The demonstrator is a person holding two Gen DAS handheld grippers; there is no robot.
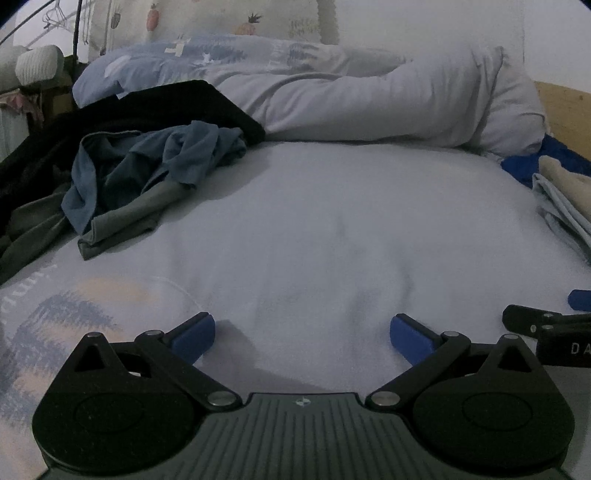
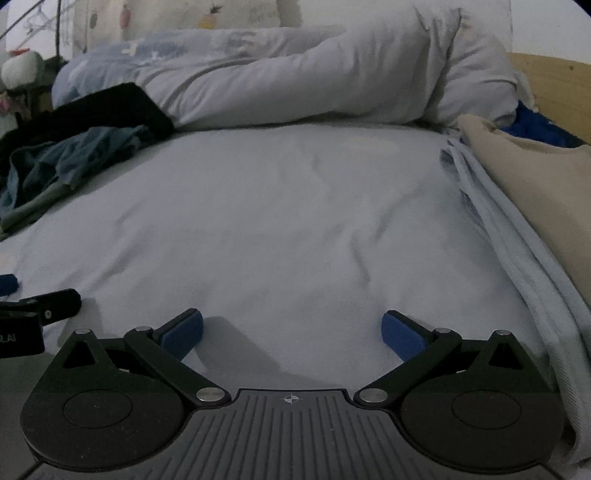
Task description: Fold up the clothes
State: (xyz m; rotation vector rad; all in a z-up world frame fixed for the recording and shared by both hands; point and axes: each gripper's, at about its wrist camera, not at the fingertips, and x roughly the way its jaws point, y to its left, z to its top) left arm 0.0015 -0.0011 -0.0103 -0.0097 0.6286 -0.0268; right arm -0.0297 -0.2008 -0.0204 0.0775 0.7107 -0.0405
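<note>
A crumpled blue garment (image 1: 155, 162) lies on a heap at the bed's left, over a grey-green piece (image 1: 125, 221) and a black garment (image 1: 147, 107). The same heap shows in the right wrist view, with the blue garment (image 2: 70, 158) far left. Folded clothes sit at the right: a beige piece (image 2: 532, 184) on a pale blue one (image 2: 517, 251). My left gripper (image 1: 302, 338) hovers open above the pale bed sheet (image 1: 314, 240) with nothing between its fingers. My right gripper (image 2: 291, 334) is open too, empty, low over the sheet.
A rolled white duvet (image 1: 369, 99) lies across the back of the bed, with a fruit-print pillow (image 1: 207, 16) behind it. A wooden bed frame (image 2: 554, 85) stands at the right. The right gripper's edge (image 1: 546, 328) shows beside my left one.
</note>
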